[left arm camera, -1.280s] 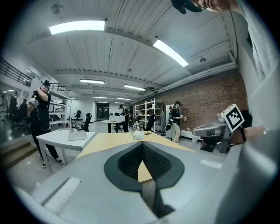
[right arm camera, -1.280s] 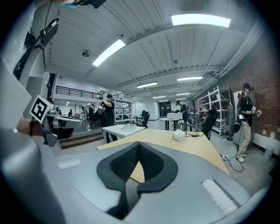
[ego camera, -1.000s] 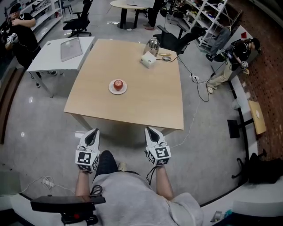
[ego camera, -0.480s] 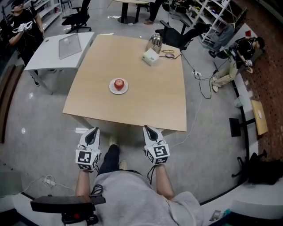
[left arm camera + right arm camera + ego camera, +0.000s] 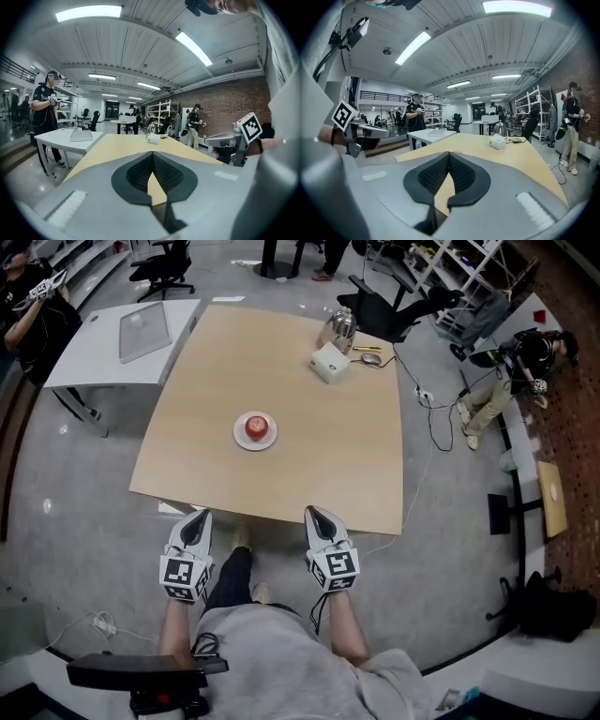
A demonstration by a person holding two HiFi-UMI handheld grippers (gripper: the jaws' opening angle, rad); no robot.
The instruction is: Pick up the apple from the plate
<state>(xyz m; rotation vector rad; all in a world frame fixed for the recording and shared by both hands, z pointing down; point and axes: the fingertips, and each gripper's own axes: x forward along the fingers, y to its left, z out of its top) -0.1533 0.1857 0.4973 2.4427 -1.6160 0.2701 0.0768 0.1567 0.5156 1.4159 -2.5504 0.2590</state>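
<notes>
Well, the person stands just at the near edge of the wooden table (image 5: pixel 309 456) and holds one gripper in each hand, both low in front of the body. The left gripper (image 5: pixel 198 517) and the right gripper (image 5: pixel 313 514) point forward toward the table, side by side and apart from each other, and their tips are near the table edge but not over the middle of it. In its own view the left gripper has its two dark pads brought together at the tips, and nothing is caught between them; only the table top shows through the small gap lower down. The right gripper is the same, its pads meet at the tips and they hold nothing.

The apple (image 5: pixel 256 427) is red and sits in the middle of a small white plate (image 5: pixel 238 436). The plate lies on the table top a little left of centre, well apart from both grippers. At the far right corner of the table there are a white box (image 5: pixel 330 362) and, just behind it, a metal kettle (image 5: pixel 338 329). To the left stands a separate white table (image 5: pixel 89 357) with a closed laptop (image 5: pixel 143 332) on it
</notes>
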